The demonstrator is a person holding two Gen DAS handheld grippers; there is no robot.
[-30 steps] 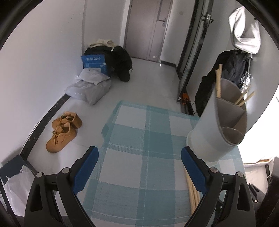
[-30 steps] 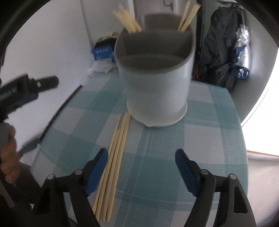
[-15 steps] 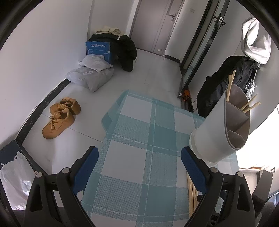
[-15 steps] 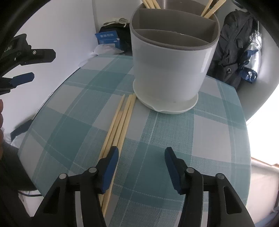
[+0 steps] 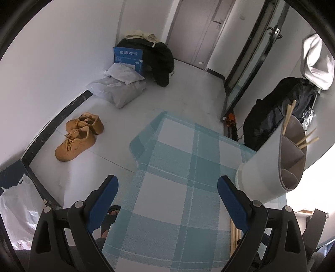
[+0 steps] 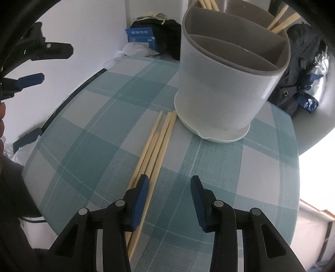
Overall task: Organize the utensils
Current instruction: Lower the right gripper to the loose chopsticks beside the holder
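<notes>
A white divided utensil holder (image 6: 228,87) stands on the round table with the teal checked cloth (image 6: 94,146). Several wooden chopsticks stand in its far compartments (image 6: 280,16). Several loose chopsticks (image 6: 156,146) lie on the cloth in front of the holder. My right gripper (image 6: 169,188) is open and empty, low over the near end of the loose chopsticks. My left gripper (image 5: 167,190) is open and empty above the table's left side; it also shows in the right wrist view (image 6: 31,79). The holder (image 5: 270,165) sits to its right.
A black backpack (image 6: 301,62) hangs beyond the table on the right. On the floor lie tan shoes (image 5: 77,138), grey bags (image 5: 119,90), a blue box (image 5: 128,58) and black clothing (image 5: 159,60). A white plastic bag (image 5: 14,211) lies at lower left.
My right gripper has narrowed its opening and moved down and left over the loose chopsticks. My left gripper has risen and pulled back a little, still open.
</notes>
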